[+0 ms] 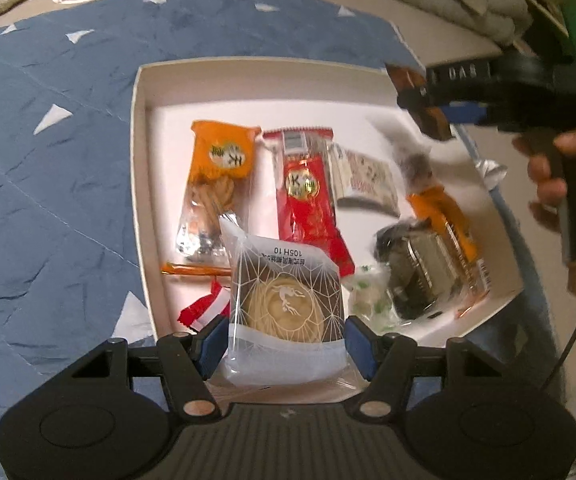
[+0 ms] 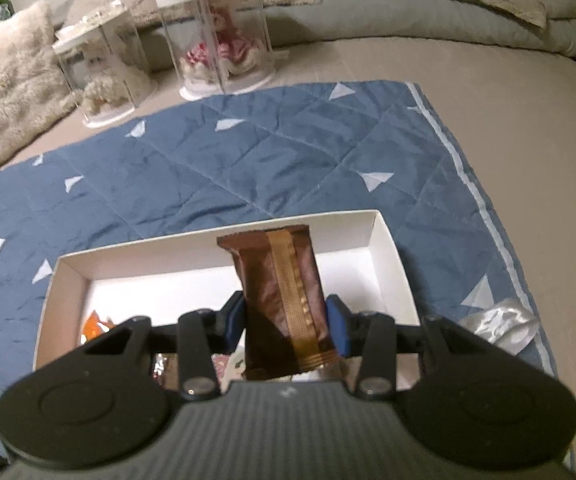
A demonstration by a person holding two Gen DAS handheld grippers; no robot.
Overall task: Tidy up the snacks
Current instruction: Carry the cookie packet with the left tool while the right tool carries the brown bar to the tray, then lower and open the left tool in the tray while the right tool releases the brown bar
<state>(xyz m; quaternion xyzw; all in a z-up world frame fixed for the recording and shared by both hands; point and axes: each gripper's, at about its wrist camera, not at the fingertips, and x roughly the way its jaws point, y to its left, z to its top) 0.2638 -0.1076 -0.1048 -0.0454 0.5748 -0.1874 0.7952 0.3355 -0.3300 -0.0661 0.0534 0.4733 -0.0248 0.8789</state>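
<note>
A white shallow box (image 1: 144,184) lies on a blue quilted mat and holds several wrapped snacks, among them an orange packet (image 1: 216,184) and a red packet (image 1: 308,200). My left gripper (image 1: 284,344) is shut on a clear-and-brown pastry packet (image 1: 284,304) above the box's near edge. In the right wrist view my right gripper (image 2: 284,320) is shut on a brown snack bar (image 2: 284,296) over the white box (image 2: 388,248). The right gripper (image 1: 420,100) also shows in the left wrist view, over the box's far right corner, with the brown bar (image 1: 432,116) in it and a hand behind it.
The blue mat (image 2: 248,160) lies on a beige bed. Two clear display cases with plush toys (image 2: 224,40) stand beyond the mat, with a furry cushion (image 2: 8,92) to their left. A crumpled clear wrapper (image 2: 500,320) lies right of the box. A folded duvet lines the back.
</note>
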